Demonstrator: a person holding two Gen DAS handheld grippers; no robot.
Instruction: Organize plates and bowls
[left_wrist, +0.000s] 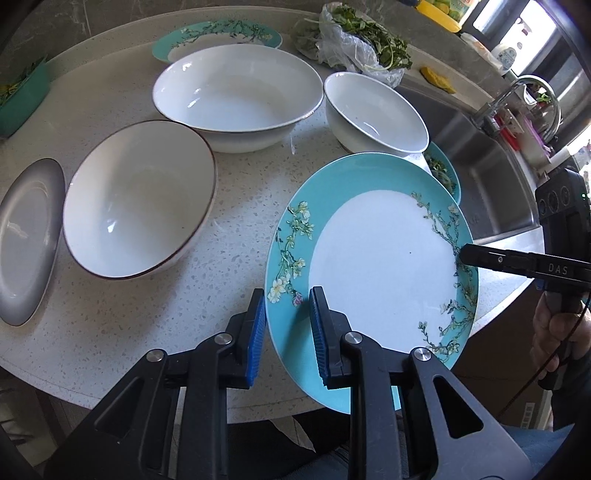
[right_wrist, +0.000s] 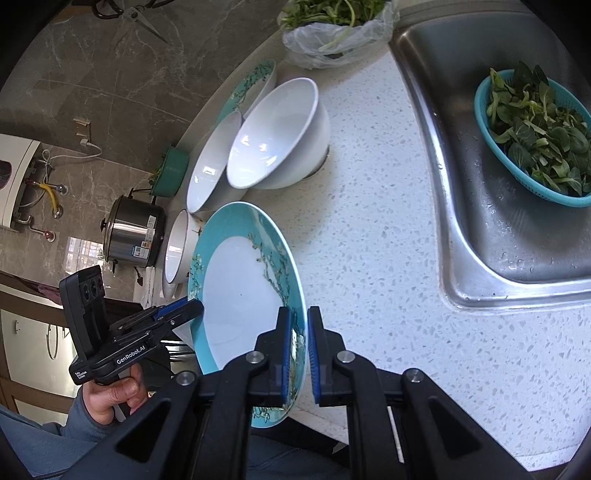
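Only the right wrist view shows the colander (right_wrist: 491, 96) in the sink (right_wrist: 443, 155).

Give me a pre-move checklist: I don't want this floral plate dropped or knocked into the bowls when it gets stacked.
1. Left gripper straddles the teal plate rim: ok, one finger on each side of the near edge.
2. Left pads actually pressing the rim: cannot tell.
3. Right gripper on the opposite rim: ok, its jaws sit around the edge; firmness cannot tell.
4. Plate lifted off the counter: ok, it is tilted and partly overhangs the counter's front edge.
5. Plate apart from the small white bowl: ok, a gap shows in the left wrist view.
6. Second teal plate free to receive it: cannot tell, the large white bowl hides part of it.
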